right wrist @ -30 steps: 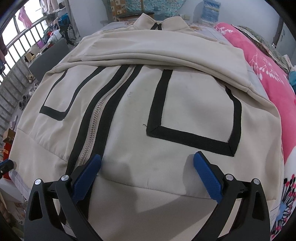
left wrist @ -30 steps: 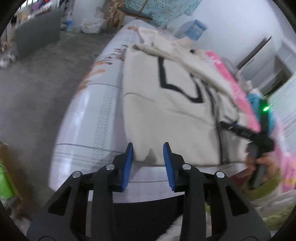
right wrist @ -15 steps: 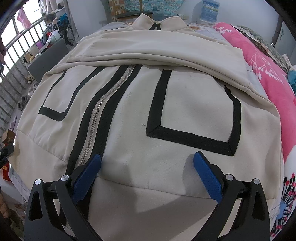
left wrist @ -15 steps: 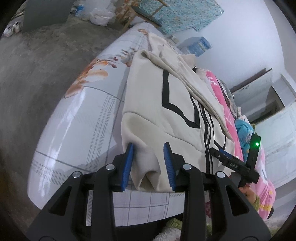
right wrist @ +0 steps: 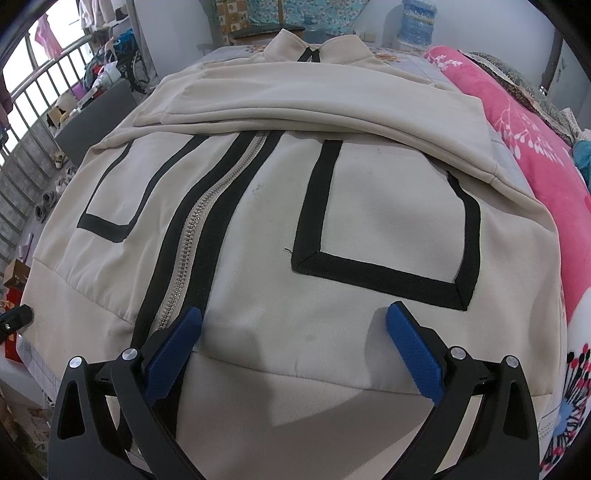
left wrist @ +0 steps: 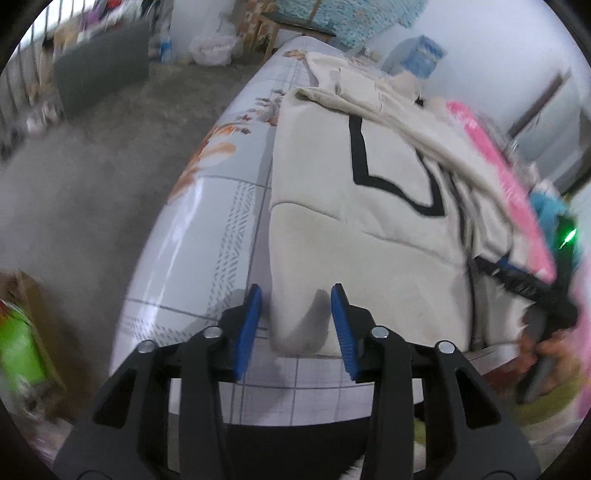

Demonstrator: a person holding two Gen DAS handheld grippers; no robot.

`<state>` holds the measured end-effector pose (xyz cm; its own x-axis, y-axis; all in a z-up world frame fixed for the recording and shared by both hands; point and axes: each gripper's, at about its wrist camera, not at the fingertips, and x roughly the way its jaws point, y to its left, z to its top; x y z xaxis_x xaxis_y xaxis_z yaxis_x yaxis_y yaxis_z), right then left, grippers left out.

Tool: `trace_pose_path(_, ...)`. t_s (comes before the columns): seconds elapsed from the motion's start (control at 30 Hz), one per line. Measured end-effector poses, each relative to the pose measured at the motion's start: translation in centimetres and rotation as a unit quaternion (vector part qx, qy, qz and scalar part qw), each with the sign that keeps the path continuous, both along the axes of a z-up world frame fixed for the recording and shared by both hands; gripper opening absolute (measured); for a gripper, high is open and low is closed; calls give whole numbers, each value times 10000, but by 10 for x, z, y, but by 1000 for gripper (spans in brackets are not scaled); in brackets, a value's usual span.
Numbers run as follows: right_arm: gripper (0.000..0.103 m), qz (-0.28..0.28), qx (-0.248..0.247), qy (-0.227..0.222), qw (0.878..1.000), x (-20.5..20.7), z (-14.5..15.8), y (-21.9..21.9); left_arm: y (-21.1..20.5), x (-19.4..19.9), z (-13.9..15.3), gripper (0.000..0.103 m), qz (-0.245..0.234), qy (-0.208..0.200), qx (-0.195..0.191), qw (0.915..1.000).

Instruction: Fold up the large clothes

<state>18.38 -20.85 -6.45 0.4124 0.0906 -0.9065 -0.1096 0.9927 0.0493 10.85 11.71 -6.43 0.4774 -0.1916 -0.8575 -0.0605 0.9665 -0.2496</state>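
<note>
A cream zip jacket point(right wrist: 369, 206) with black trim lies front-up on the bed, its sleeves folded across the chest. My right gripper point(right wrist: 293, 347) is open wide just above the hem band, right of the zipper point(right wrist: 195, 236). In the left wrist view the jacket point(left wrist: 351, 221) shows from its left side. My left gripper point(left wrist: 295, 325) is open, its blue pads on either side of the hem's left corner, not pressed on it. The right gripper point(left wrist: 524, 288) shows at that view's right edge.
The bed has a pale floral sheet point(left wrist: 207, 236). A pink blanket point(right wrist: 535, 155) lies along the jacket's right side. A grey concrete floor point(left wrist: 74, 192) drops off to the left, with a dark panel point(left wrist: 99, 70), railing and clutter beyond. A water jug point(right wrist: 417, 22) stands behind the bed.
My left gripper swung and tilted around the hem's left corner, and now sits with the corner between its pads. My right gripper stayed put over the hem.
</note>
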Motion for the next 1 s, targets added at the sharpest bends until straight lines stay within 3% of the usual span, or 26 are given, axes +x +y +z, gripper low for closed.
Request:
trace_pose_path(0.17,97,28,12,-12,10000,-1,0,0,-29,3,2,12,-356,-51,930,9950)
trace_pose_path(0.3,97,57,175,120,9998,-3,5,-8,-39,2,5,11,-451,-40,1309,9904)
trace_pose_path(0.47,97,-163,177,-171,9996,-27,31,-38,-48,0,7,11,-515,-8,1684,9844)
trace_pose_path(0.7,81,-913,-203,-100,9956,-63,56,-109,-50,0,6,11,-493,10,1724,9838)
trace_pose_path(1.0,64,-1389,125,436,9893,-80,36,-139,-49,0,6,12,-481,22,1644,9852)
